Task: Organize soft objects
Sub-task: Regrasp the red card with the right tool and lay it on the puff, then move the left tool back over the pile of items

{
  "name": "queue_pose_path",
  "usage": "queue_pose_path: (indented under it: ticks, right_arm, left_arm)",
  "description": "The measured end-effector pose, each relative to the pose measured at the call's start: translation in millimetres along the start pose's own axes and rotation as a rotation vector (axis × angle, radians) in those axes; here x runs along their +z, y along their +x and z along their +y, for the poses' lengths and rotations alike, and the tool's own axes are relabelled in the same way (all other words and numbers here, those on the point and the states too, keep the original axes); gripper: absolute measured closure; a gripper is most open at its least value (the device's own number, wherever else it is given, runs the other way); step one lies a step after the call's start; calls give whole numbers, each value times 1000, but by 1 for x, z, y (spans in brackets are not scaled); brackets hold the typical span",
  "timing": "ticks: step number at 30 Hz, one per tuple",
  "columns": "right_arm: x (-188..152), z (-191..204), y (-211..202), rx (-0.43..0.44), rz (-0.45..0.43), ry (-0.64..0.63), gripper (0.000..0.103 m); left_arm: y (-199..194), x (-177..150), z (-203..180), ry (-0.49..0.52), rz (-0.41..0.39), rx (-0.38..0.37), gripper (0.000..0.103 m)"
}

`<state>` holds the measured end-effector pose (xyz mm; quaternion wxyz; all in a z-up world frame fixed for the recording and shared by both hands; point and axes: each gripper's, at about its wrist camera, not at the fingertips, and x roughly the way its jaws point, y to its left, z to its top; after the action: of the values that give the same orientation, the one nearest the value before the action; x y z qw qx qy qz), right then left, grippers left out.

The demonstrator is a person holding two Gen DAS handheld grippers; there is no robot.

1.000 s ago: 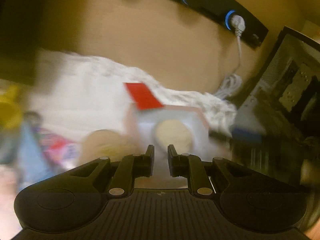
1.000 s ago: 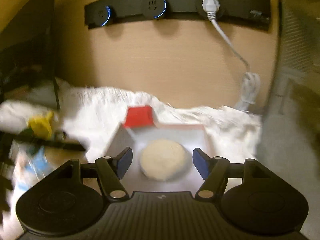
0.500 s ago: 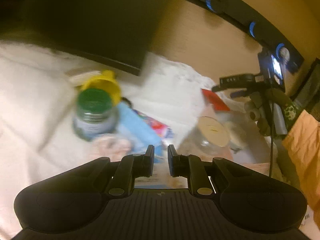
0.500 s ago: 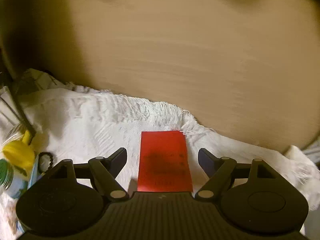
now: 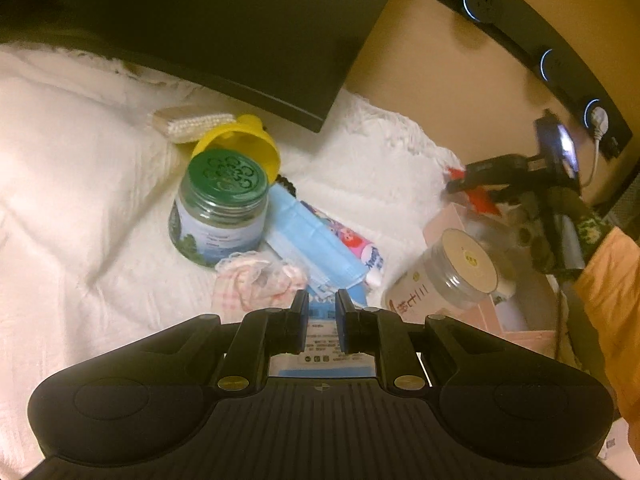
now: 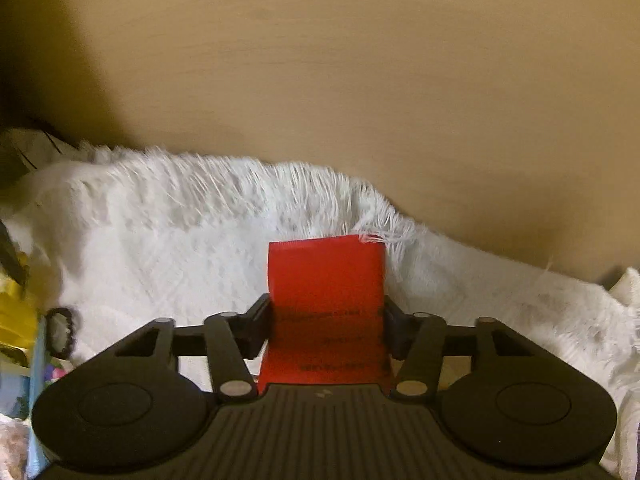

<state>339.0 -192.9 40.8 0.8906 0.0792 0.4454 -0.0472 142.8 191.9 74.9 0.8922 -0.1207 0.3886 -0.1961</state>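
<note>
My right gripper (image 6: 326, 312) is shut on the red flap (image 6: 326, 276) of the pink box, one finger on each side of it. In the left wrist view the pink box (image 5: 444, 224) sits at the right with my right gripper (image 5: 464, 180) at its red flap (image 5: 482, 200). My left gripper (image 5: 322, 300) is nearly closed with nothing between its fingers, hovering over a pink checked cloth (image 5: 256, 280), a blue face mask (image 5: 312, 248) and a blue-white packet (image 5: 320, 336).
A white fringed cloth (image 5: 80, 200) covers the surface. On it stand a green-lidded jar (image 5: 218, 216), a yellow funnel (image 5: 244, 148), a brush (image 5: 192, 126), a cartoon tube (image 5: 352, 246) and a clear jar (image 5: 452, 276). A dark monitor (image 5: 200, 20) overhangs the back. A socket strip (image 5: 540, 52) runs along the wall.
My right gripper moved forward over the box and closed its fingers onto the red flap. My left gripper swung left from the box to the pile of items and stayed nearly closed.
</note>
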Motion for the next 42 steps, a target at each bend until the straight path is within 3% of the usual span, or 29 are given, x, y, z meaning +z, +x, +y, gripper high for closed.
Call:
queue_pose_path:
  ticks: [5,10,15,23,28,31,34,38,42]
  right_arm:
    - [3,-14,-51,63,-81,59,51]
    - [-22,-28,-118,124,-161,119,51]
    - [-66,-27,-153,69,-169,18,30]
    - [-117,-32,-156,-83,-214,-27,29]
    - [-150,-12,-175,-52,-290,-83,29]
    - [-174,11,-181,-53,-303,-176,29]
    - [-192,32,-181,-7,-283,-212,29]
    - [-213,55,-174,75,-222,-245,29]
    - [-230,76,-168,60,-209,-337,29]
  left_arm:
    - [6,3,-1,-10,-4,-16,87]
    - [13,-1,-9,14,-1,-21,87]
    - [17,-17,-16,61,11,18,87]
    - [5,-32,-4,68,-6,129,87]
    - [-5,-24,21,-33,-42,195,87]
    - [-6,-16,32,-83,-74,127,87]
    - [4,-11,28,-33,-83,40,87]
    - [27,-15,10,105,-18,99,87]
    - [16,-7,14,81,-80,26,86]
